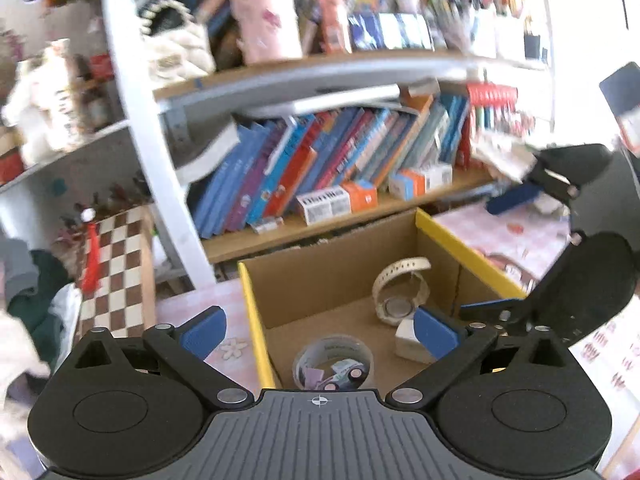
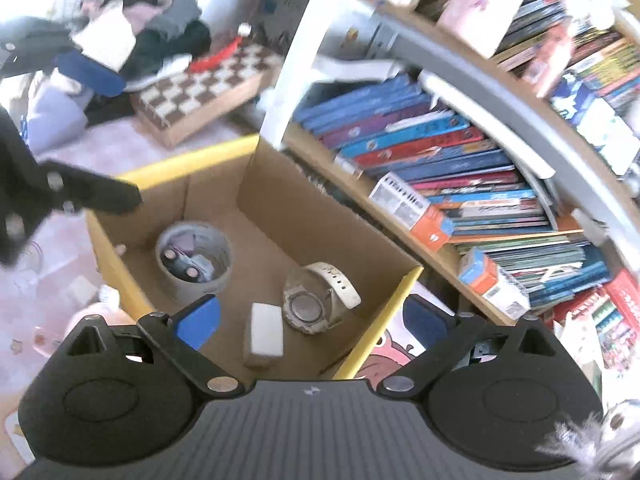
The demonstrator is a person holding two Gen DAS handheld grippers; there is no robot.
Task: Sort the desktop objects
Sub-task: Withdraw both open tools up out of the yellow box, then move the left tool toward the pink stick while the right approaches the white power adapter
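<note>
Only rightward: cartoon mat (image 2: pixel 390 350) beside box (image 2: pixel 376 330).

I've got the box (image 2: pixel 256 184) with the tub (image 2: pixel 194 258) at 10 o'clock, watch (image 2: pixel 316 300) at 3, eraser block (image 2: pixel 264 334) at 6.

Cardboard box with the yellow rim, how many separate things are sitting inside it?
3. In the cardboard box: a round clear tub holding small toys at the left, a white watch toward the right, and a white block nearest. Smaller items may be hidden.
</note>
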